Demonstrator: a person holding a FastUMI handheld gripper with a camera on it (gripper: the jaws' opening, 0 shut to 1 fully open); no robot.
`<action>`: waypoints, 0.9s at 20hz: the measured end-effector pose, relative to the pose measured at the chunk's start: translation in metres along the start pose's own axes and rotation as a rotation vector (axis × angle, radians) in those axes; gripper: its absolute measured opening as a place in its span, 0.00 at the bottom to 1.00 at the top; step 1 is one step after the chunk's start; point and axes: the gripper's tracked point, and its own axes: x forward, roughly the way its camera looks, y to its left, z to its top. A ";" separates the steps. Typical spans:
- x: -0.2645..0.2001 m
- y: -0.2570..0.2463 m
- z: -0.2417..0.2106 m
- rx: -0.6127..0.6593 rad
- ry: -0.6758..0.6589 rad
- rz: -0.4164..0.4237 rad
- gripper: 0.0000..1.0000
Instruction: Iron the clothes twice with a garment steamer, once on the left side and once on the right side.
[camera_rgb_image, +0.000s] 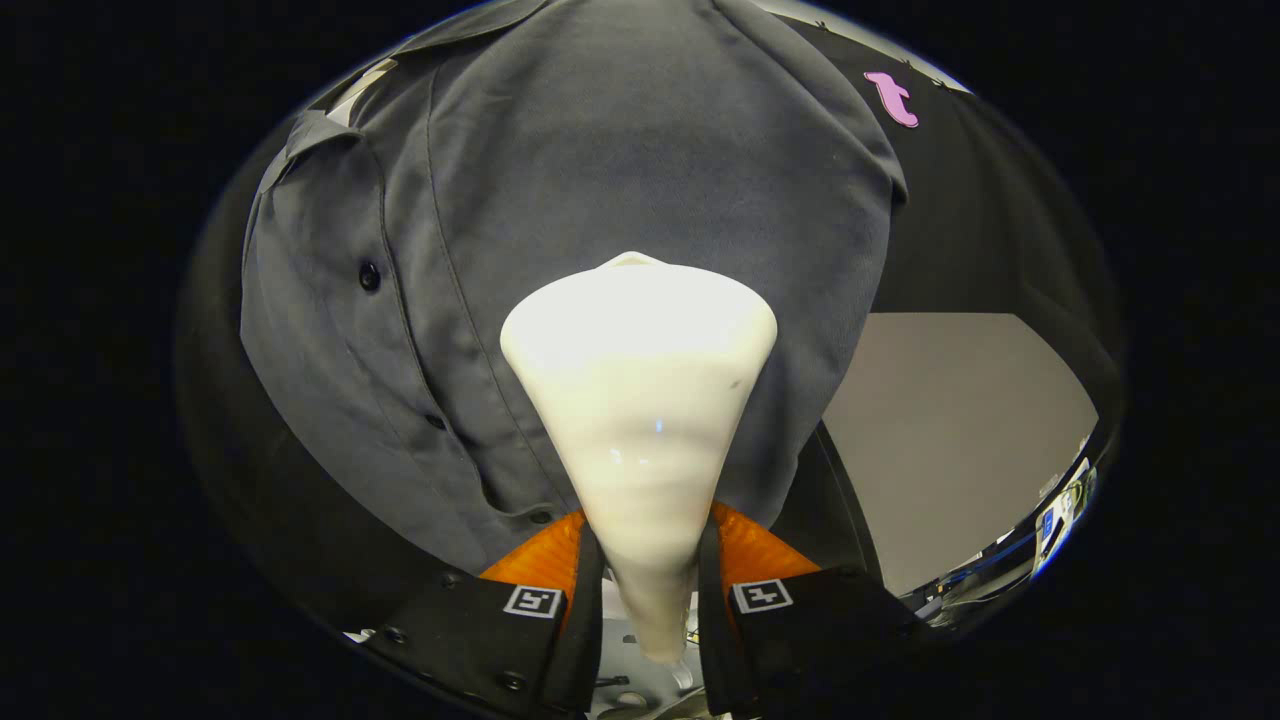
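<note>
The gripper (650, 600) holds the garment steamer (640, 400) by its narrow handle end, the jaws pinching it from both sides. The white steamer widens from between the fingers to a broad head just ahead of them. That head lies close against a dark grey shirt (640, 170), to the right of the button placket; whether it touches the cloth cannot be told. One dark button (369, 276) sits on the placket left of the head. Beyond the shirt's right edge, a pale grey panel (950, 430) stands before the black booth wall (980, 220).
</note>
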 end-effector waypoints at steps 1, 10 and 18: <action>0.004 0.001 -0.005 -0.003 0.007 -0.001 0.48; 0.028 -0.010 -0.053 -0.016 0.073 -0.006 0.48; 0.039 -0.026 -0.080 -0.016 0.123 -0.012 0.48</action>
